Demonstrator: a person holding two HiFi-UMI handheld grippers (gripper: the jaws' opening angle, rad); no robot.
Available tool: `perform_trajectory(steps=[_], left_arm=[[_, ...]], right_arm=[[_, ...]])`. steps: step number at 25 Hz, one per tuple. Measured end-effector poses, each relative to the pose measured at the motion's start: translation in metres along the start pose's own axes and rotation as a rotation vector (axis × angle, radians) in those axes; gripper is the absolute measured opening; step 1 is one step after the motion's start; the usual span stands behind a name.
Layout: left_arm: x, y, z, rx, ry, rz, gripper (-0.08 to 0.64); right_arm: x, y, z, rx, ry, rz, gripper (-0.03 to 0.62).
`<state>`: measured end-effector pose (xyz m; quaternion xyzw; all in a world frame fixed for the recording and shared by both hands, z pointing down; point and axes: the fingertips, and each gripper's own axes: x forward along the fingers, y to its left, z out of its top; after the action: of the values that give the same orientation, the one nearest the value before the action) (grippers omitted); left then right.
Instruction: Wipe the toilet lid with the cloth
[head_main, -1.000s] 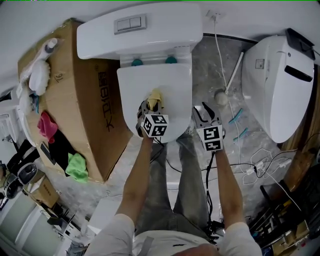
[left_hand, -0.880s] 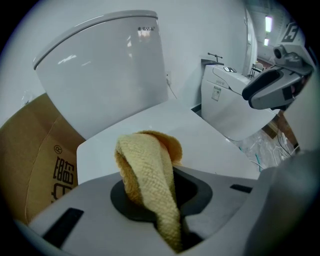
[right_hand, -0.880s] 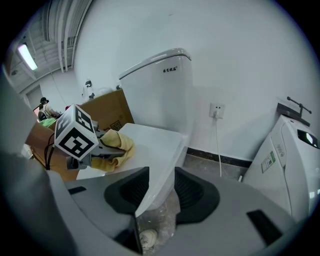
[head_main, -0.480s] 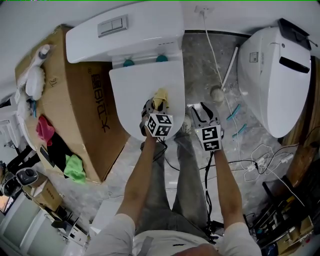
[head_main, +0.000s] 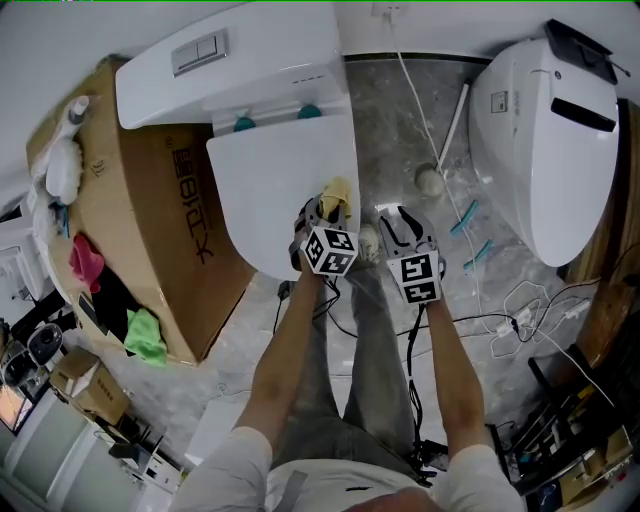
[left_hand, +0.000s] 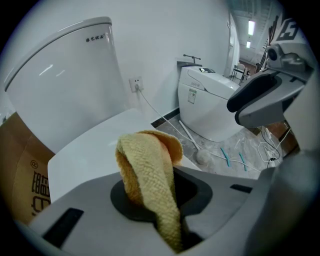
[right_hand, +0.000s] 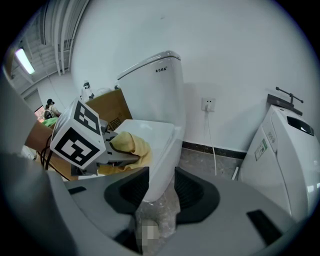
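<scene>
Left gripper (head_main: 322, 212) clamped tight on the yellow waffle-weave cloth (left_hand: 150, 180), right at the front right edge of the closed white toilet lid (head_main: 270, 180)
Right gripper (head_main: 402, 226) hangs just off the lid's right side over the grey marble floor (head_main: 400, 120), jaws apart, nothing between them — a brown cardboard box (head_main: 150, 230) hugs the toilet's left, while a second white toilet (head_main: 550, 130) and a white toilet brush (head_main: 432, 180) sit to the right

Two toilets (head_main: 270, 190) (head_main: 540, 150), one yellow cloth (head_main: 336, 195), two tools (head_main: 318, 213) (head_main: 398, 222), one cardboard box (head_main: 150, 220).
</scene>
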<state>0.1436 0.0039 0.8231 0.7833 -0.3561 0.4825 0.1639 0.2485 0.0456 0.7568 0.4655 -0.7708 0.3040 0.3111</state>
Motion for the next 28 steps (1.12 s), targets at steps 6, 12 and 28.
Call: perform_trajectory(steps=[6, 12, 28], left_arm=[[-0.002, -0.026, -0.002, 0.008, -0.010, -0.038, 0.080], [-0.007, -0.041, -0.011, 0.008, -0.021, -0.072, 0.080], [-0.042, -0.032, -0.076, -0.031, -0.023, -0.130, 0.080]], right_arm=[[-0.006, 0.003, -0.010, -0.008, 0.007, 0.011, 0.173], [-0.006, 0.015, -0.019, -0.025, 0.019, 0.026, 0.172], [0.007, 0.076, -0.024, -0.111, 0.065, 0.100, 0.172]])
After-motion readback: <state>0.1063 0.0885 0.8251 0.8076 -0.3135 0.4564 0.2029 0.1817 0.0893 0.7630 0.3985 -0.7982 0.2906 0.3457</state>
